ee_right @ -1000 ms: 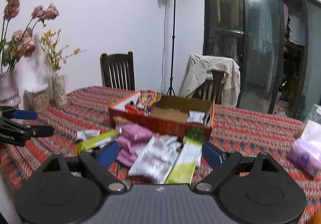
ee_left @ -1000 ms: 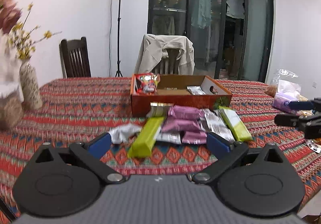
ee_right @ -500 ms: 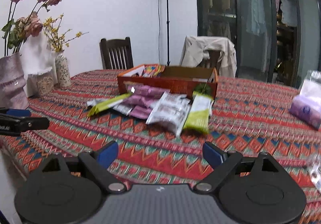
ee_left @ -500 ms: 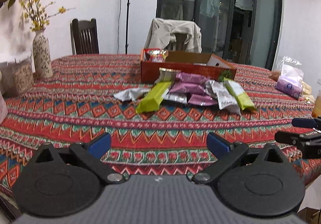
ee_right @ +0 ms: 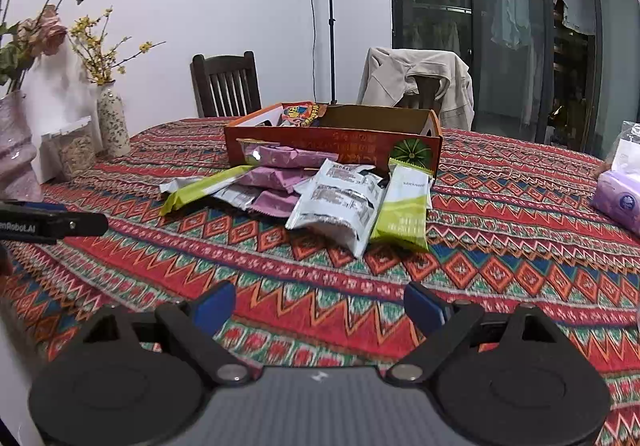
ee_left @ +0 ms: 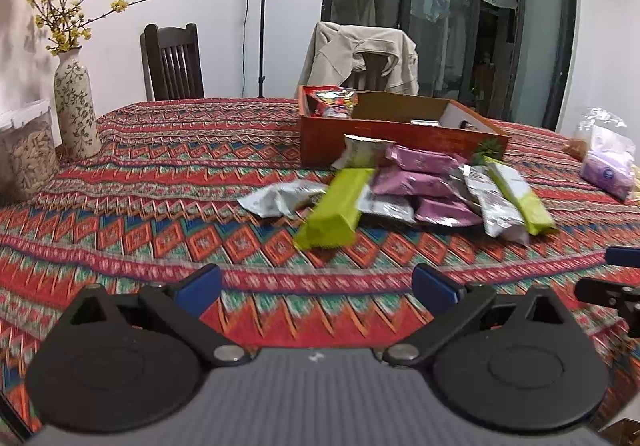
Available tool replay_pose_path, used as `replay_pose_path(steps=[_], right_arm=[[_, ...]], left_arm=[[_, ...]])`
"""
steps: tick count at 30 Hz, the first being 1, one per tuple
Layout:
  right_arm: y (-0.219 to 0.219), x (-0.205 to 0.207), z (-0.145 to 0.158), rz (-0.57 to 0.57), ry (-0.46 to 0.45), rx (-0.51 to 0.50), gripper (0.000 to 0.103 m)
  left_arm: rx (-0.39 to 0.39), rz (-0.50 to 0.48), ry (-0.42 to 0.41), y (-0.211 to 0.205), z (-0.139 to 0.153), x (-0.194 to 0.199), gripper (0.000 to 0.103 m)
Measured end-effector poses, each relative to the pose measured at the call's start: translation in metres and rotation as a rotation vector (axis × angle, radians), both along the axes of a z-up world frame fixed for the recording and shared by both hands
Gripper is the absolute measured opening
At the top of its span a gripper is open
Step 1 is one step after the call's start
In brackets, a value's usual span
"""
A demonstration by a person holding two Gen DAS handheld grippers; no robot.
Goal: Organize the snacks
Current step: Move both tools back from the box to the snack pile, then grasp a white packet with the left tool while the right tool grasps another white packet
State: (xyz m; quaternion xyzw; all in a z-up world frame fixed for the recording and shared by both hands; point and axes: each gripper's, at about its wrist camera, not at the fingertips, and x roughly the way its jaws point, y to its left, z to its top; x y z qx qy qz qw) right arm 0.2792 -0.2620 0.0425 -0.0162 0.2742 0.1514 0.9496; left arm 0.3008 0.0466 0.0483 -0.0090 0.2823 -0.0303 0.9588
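A pile of snack packets lies on the patterned tablecloth in front of an orange cardboard box (ee_left: 320,134) (ee_right: 280,134): green bars (ee_left: 334,208) (ee_right: 404,210), purple packets (ee_left: 416,182) (ee_right: 276,158) and silver packets (ee_left: 276,198) (ee_right: 340,202). The box holds a colourful red packet (ee_left: 332,102) (ee_right: 300,112) at its left end. My left gripper (ee_left: 316,286) is open and empty near the table's front edge. My right gripper (ee_right: 316,304) is open and empty, in front of the pile.
A patterned vase (ee_left: 74,106) (ee_right: 114,126) and a clear jar (ee_left: 24,150) (ee_right: 76,150) stand at the left. A purple tissue pack (ee_left: 608,170) (ee_right: 620,202) lies at the right. Two chairs (ee_left: 172,62) stand behind the table, one with a jacket (ee_right: 416,82).
Both grippers have drawn back from the pile toward the table's front edge over the past second. In the last half second they have moved a little forward again. Both stay open and empty.
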Motion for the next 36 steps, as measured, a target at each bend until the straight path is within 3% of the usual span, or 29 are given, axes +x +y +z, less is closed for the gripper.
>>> replay_pose_path(steps=[9,14,18,23,26,28,30,36], right_arm=[[0.014,0.061,0.001,0.004,0.006,0.01,0.091],[0.023,0.1,-0.002,0.03,0.019,0.035,0.087],[0.031,0.124,-0.007,0.061,0.021,-0.006,0.084],[0.04,0.13,-0.01,0.198,0.0,-0.172,0.084],[0.041,0.128,-0.013,0.27,-0.016,-0.254,0.084],[0.042,0.129,-0.016,0.307,-0.024,-0.314,0.084],[0.045,0.136,-0.021,0.328,-0.033,-0.367,0.083],[0.047,0.157,-0.023,0.355,-0.031,-0.357,0.057]], left_arm=[[0.076,-0.046,0.038,0.033,-0.008,0.096,0.103],[0.091,-0.149,0.087,0.042,-0.022,0.139,0.1],[0.101,-0.222,0.089,0.046,-0.029,0.165,0.099],[0.071,-0.279,0.153,0.051,-0.042,0.191,0.088],[0.063,-0.295,0.117,0.049,-0.045,0.19,0.081],[0.061,-0.306,0.101,0.047,-0.044,0.188,0.059],[0.065,-0.319,0.1,0.044,-0.042,0.186,0.051],[0.013,-0.245,0.116,0.046,-0.028,0.165,0.041]])
